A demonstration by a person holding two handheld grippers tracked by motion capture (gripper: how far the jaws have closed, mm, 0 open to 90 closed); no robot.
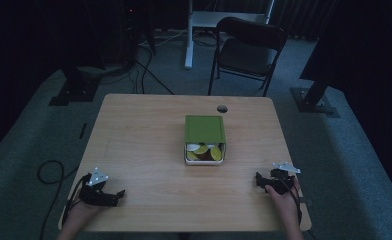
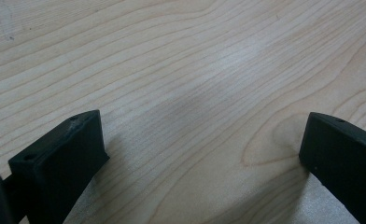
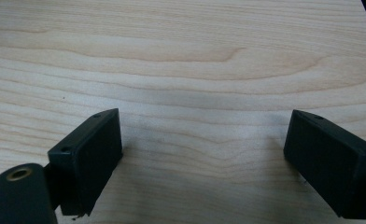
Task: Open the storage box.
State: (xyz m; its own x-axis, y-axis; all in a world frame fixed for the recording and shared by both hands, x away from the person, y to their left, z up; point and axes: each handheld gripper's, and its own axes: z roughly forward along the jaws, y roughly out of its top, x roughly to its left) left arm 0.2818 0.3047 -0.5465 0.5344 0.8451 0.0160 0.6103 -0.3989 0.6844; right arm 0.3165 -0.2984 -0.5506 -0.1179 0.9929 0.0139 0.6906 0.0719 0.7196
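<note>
The left tongs (image 1: 115, 195) rest on the table (image 1: 144, 150) near its front left corner, spread wide with nothing between. The right tongs (image 1: 258, 180) sit near the front right, likewise released. The green-lidded box (image 1: 205, 139) stands mid-table, well apart from both.

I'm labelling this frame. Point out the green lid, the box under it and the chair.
green lid (image 1: 205, 129), high view, top face
box (image 1: 205, 161), high view, front rim
chair (image 1: 247, 58), high view, seat
</note>
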